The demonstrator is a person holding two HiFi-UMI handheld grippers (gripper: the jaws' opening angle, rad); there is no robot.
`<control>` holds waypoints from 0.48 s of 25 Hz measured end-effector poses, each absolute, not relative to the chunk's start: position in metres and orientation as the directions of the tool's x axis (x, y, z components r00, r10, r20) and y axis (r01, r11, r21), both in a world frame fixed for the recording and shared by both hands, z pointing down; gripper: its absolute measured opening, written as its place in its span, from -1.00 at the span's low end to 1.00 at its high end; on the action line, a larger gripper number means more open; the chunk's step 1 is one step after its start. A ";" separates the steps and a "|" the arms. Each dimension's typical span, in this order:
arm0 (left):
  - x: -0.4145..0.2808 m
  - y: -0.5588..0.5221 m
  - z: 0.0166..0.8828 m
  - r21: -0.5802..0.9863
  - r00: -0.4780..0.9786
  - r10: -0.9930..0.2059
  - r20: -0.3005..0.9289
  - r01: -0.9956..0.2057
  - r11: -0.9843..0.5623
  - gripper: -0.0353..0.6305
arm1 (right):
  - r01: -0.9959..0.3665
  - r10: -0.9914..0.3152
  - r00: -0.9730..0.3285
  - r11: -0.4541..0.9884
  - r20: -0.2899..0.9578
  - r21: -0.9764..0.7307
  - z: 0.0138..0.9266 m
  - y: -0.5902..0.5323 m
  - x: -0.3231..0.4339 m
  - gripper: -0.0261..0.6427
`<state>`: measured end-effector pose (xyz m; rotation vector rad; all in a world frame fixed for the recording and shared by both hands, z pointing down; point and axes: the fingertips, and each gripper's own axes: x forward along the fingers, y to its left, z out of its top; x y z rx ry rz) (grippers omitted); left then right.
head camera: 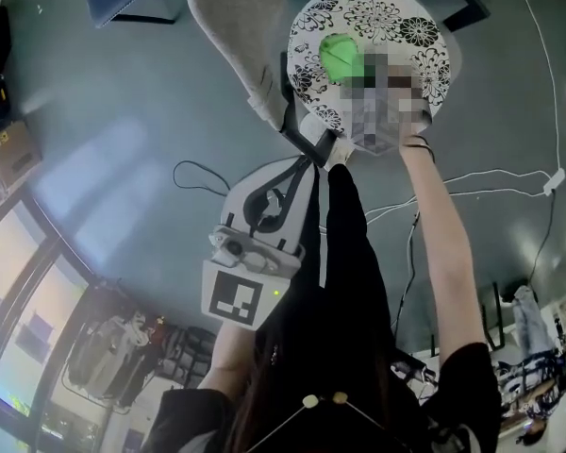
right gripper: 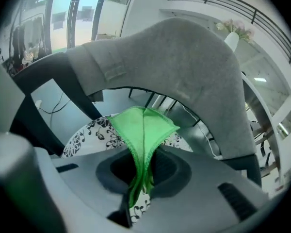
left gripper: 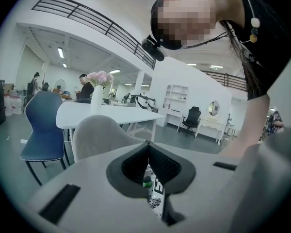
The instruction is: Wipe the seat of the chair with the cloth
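1. The right tool (right gripper: 140, 171) is clamped on the green cloth (right gripper: 143, 125). The cloth's folded free end fans out past the jaws above the chair seat (right gripper: 85, 137).
2. In the head view, the cloth (head camera: 340, 57) sits over the black-and-white flowered seat (head camera: 377, 12), toward its 9 o'clock side.
3. The left tool (left gripper: 148, 154) has its jaws together with nothing between them. In the head view it is off the seat, at about 7 o'clock from it.
4. The chair's grey backrest (head camera: 231, 26) stands at the seat's 9 o'clock edge.
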<state>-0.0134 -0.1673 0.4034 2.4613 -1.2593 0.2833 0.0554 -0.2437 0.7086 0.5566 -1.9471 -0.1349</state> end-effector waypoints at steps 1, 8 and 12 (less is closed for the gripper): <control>-0.015 -0.167 0.405 0.226 0.579 -0.742 0.337 -0.815 -0.534 -0.88 | -0.321 -0.421 -0.341 0.893 0.840 0.317 0.713 -0.232 0.055 -0.77; -0.023 -0.167 0.406 0.231 0.564 -0.751 0.343 -0.826 -0.515 -0.88 | -0.311 -0.335 -0.362 0.923 0.870 0.226 0.725 -0.158 0.050 -0.77; -0.022 -0.169 0.407 0.238 0.575 -0.743 0.343 -0.818 -0.524 -0.88 | -0.313 -0.310 -0.367 0.929 0.877 0.197 0.728 -0.130 0.049 -0.77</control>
